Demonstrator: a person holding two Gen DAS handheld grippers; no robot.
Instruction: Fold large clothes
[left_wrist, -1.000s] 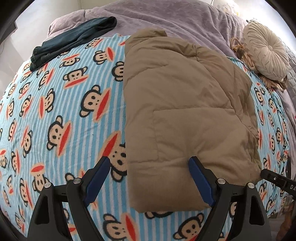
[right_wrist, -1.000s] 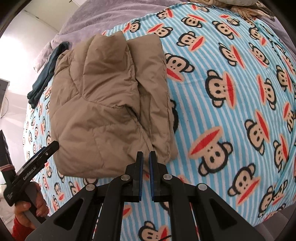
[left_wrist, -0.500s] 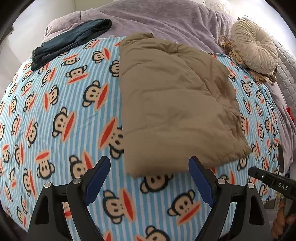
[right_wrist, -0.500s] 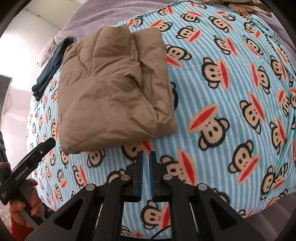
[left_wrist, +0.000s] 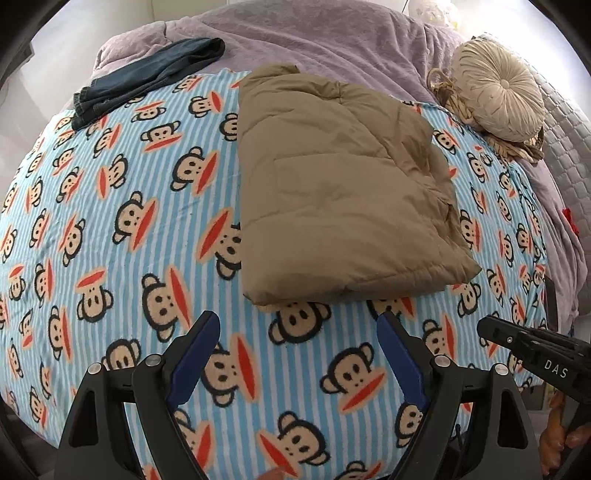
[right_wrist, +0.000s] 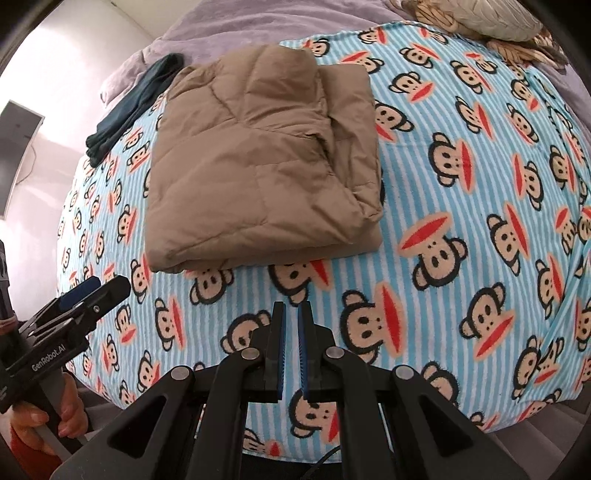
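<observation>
Tan quilted jacket (left_wrist: 340, 184) (puffy, folded into a rectangle) flat on monkey-print blanket (left_wrist: 110, 229).

Bright daylight, soft shadows; glare on wall (right_wrist: 55, 85) upper left; strong fisheye bend + dark vignette at edges; sharp.

Folded jacket (left_wrist: 332, 192) lies on monkey-print blanket (left_wrist: 110, 221), mid-bed. Dark garment (left_wrist: 147, 77) lies behind-left of it, at blanket's far edge, partly on bedspread (left_wrist: 332, 37). Round cushion (left_wrist: 498, 99) sits behind-right, well apart. Both grippers hang before jacket, near blanket's front edge.
</observation>
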